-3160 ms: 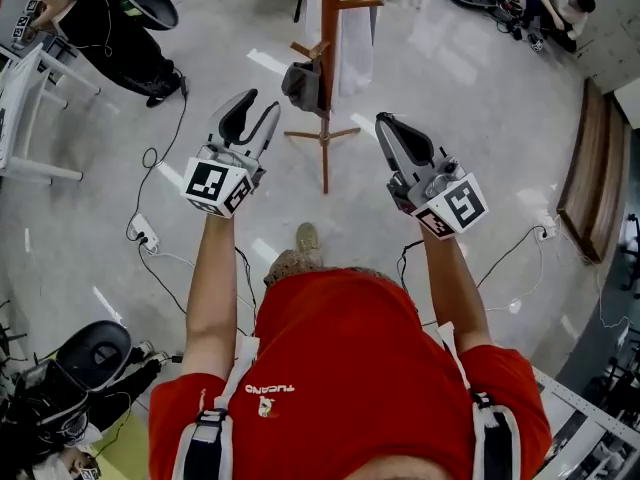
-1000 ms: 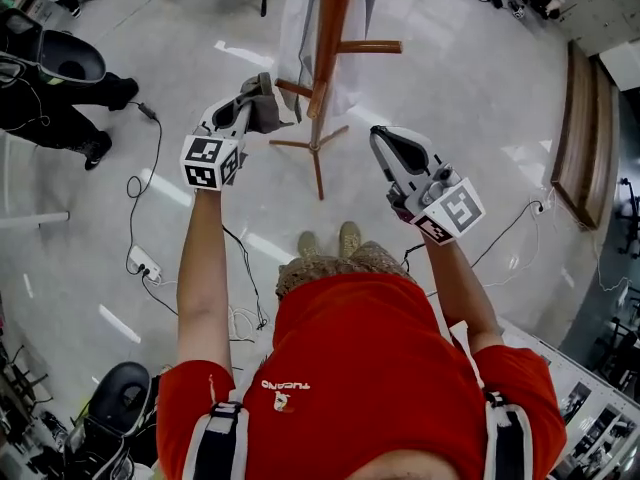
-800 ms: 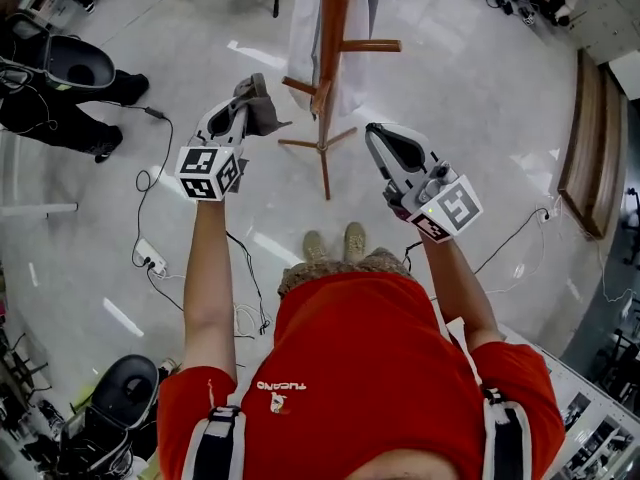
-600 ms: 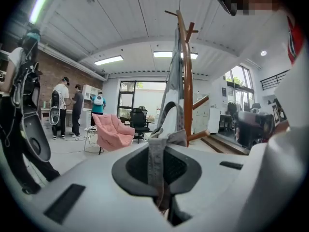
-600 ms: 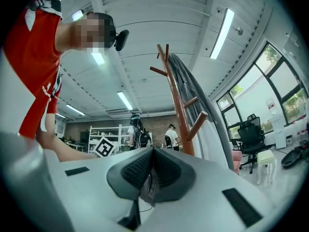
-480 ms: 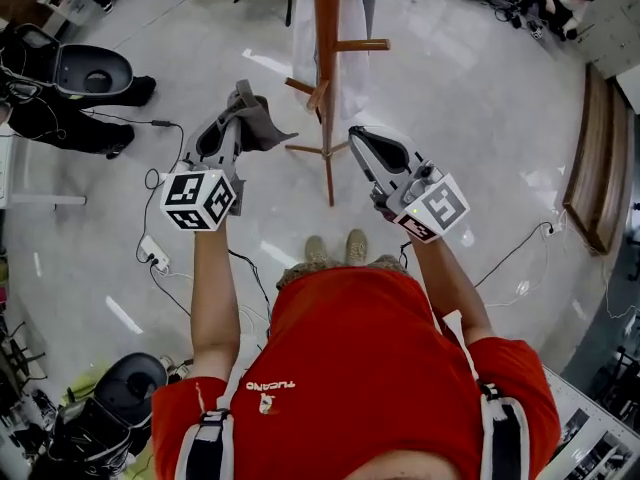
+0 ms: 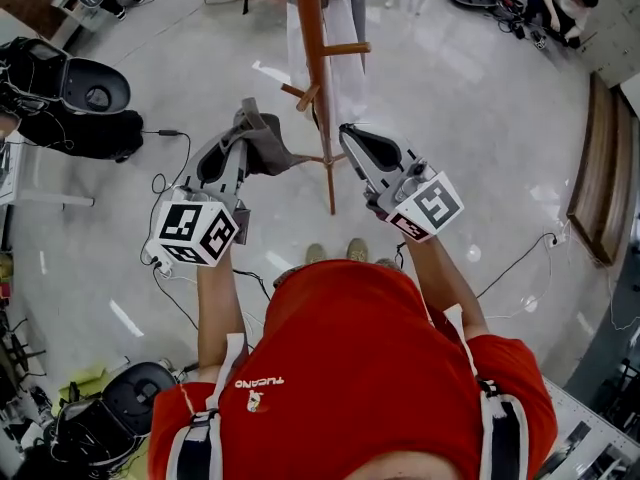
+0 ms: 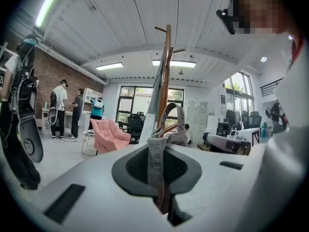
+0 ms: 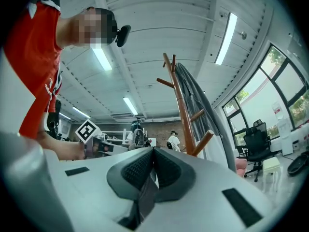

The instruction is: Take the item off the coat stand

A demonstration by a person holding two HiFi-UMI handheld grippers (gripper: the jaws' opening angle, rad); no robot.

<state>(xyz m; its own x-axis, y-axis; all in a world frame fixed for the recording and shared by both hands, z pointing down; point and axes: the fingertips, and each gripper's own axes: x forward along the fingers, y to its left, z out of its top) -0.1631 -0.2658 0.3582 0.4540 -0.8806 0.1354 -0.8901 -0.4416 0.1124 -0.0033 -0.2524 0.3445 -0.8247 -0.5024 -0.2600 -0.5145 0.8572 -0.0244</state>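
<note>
A grey cloth item (image 7: 266, 149), held by its strap, is off the pegs, just left of the upright wooden stand (image 7: 311, 68).

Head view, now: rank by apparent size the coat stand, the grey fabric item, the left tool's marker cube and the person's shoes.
1. coat stand: largest.
2. left marker cube and grey fabric item look alike; the cube sits nearer the camera, so unranked.
3. shoes: smallest, partly hidden.
</note>
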